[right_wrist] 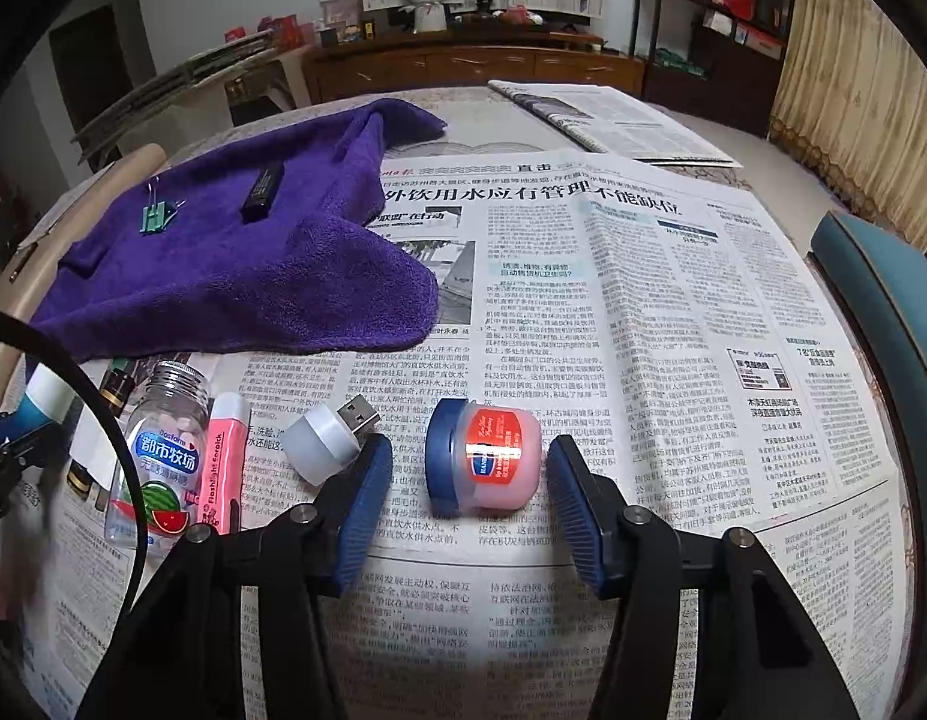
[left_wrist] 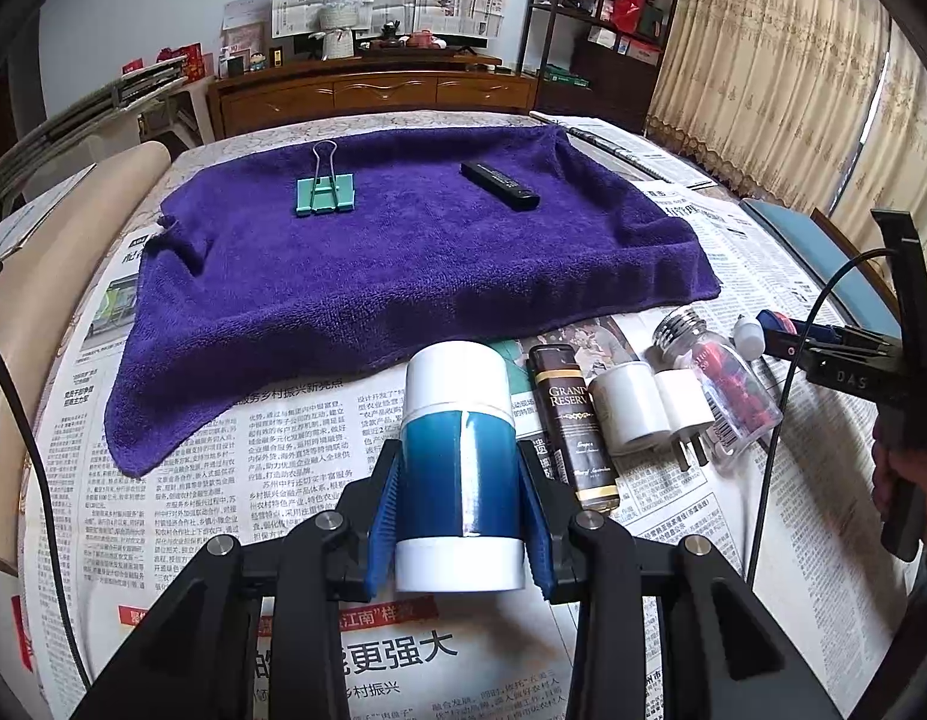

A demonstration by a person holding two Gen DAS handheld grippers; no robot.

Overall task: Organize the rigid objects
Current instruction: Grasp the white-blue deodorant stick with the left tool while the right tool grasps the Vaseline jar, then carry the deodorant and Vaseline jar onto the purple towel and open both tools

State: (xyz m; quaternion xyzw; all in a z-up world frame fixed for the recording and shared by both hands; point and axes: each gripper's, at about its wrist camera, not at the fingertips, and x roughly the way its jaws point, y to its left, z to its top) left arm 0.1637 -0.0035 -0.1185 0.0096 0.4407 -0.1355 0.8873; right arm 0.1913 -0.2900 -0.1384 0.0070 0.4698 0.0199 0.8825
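Observation:
My left gripper (left_wrist: 457, 480) is shut on a blue and white cylindrical container (left_wrist: 457, 456), held over the newspaper just in front of the purple towel (left_wrist: 403, 252). On the towel lie a green binder clip (left_wrist: 324, 192) and a black stick (left_wrist: 499, 185). My right gripper (right_wrist: 469, 474) is open, its jaws either side of a small pink jar with a blue lid (right_wrist: 484, 459) lying on the newspaper, not touching it. A white USB light (right_wrist: 328, 438) rests by the left finger.
Right of the left gripper lie a dark "Grand Reserve" tube (left_wrist: 574, 420), a white roll (left_wrist: 628, 414), a white plug (left_wrist: 682, 408) and a clear bottle (left_wrist: 721, 384). In the right view, a mint bottle (right_wrist: 160, 456) and pink tube (right_wrist: 223, 462) lie at left. Newspaper (right_wrist: 673, 300) covers the table.

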